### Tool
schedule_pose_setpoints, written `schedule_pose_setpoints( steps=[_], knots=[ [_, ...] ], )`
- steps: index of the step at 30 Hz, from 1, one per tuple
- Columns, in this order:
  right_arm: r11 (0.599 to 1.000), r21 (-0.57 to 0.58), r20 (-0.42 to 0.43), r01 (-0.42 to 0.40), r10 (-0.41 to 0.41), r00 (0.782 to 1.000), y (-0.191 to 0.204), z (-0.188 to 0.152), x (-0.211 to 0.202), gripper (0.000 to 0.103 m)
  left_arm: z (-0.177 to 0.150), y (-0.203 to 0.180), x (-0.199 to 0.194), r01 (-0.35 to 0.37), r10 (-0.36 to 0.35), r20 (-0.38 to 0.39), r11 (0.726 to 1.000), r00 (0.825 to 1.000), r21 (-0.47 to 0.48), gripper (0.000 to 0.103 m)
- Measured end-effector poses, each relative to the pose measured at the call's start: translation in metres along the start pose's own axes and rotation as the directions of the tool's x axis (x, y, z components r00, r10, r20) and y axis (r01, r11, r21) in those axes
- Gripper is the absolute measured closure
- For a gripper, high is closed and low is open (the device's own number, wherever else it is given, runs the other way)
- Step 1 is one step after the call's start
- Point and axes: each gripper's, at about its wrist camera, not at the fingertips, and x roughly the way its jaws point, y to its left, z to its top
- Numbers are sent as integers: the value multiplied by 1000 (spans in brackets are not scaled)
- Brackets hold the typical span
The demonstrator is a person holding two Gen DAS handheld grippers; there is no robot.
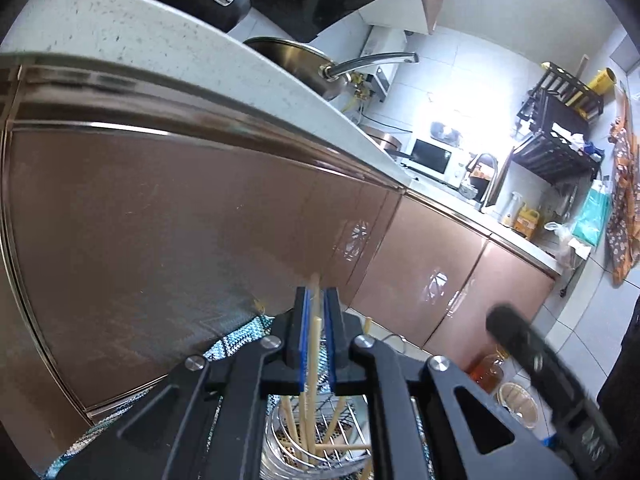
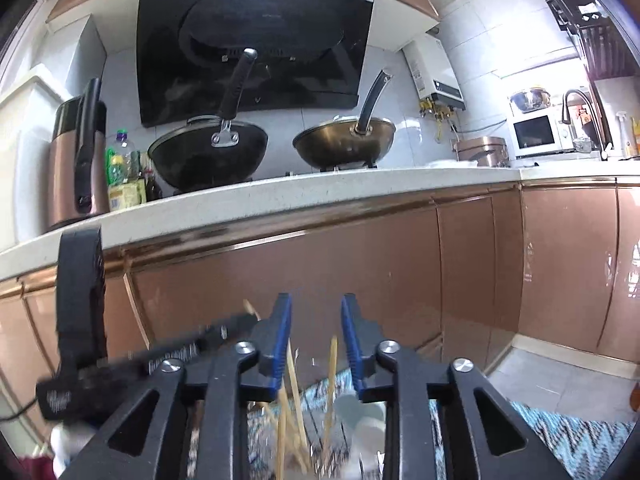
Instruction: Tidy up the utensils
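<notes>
The left gripper (image 1: 318, 300) has its blue-lined jaws pressed narrow on one pale wooden chopstick (image 1: 313, 344), which stands nearly upright between the pads, its tip showing just above them. Below it, near the camera, more chopsticks (image 1: 320, 428) lean in a shiny metal holder (image 1: 280, 448) that sits against a wire rack (image 1: 340, 436). Behind is the brown cabinet front (image 1: 160, 220), with a patterned mat (image 1: 240, 336) on the floor at its foot.

The right gripper (image 2: 316, 332) is wide open — nothing lies between its fingers. Under it the same chopsticks (image 2: 292, 412) appear, blurred, with white cups (image 2: 360, 416) just to their right. The left gripper's black body (image 2: 80, 320) is seen at the left side of this view. Far back, on the white countertop (image 2: 280, 196), two woks stand — a black wok (image 2: 208, 152) and, to its right, a bronze wok (image 2: 344, 144).
</notes>
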Motion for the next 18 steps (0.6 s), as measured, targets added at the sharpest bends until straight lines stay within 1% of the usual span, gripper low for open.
schedule_pose_setpoints(
  steps=[2,3,5,6,8,11,12,13,15,18],
  knots=[
    [1000,15,-57,-22,23,998,0,-8,-7,76,1,0,-6,2,-2,-3,1000,1000,3,88],
    [999,22,-97,-24,26,995,0,-14,-9,76,2,0,-10,4,-4,-3,1000,1000,0,87],
    [998,48,-191,-50,58,980,1,-29,-8,76,3,2,-17,-1,1,-3,1000,1000,-9,87],
    [997,56,-224,-55,66,972,1,-34,-8,76,4,3,-20,-2,2,-2,1000,1000,-14,87],
    [996,60,-300,-72,86,950,6,-48,-3,76,3,7,-29,-12,12,1,1000,1000,-17,87],
    [994,55,-373,-94,108,922,13,-59,9,76,3,11,-38,-26,26,2,999,1000,-21,87],
    [994,53,-388,-96,109,915,13,-60,13,78,3,13,-41,-32,32,1,999,999,-22,87],
    [994,51,-405,-95,108,908,15,-61,19,78,3,14,-43,-35,35,0,999,999,-23,87],
    [994,55,-443,-91,106,890,14,-63,30,83,2,17,-47,-42,42,-1,999,999,-23,87],
    [997,50,-493,-66,82,866,12,-67,41,86,0,22,-51,-47,47,-5,999,999,-28,87]
  ],
)
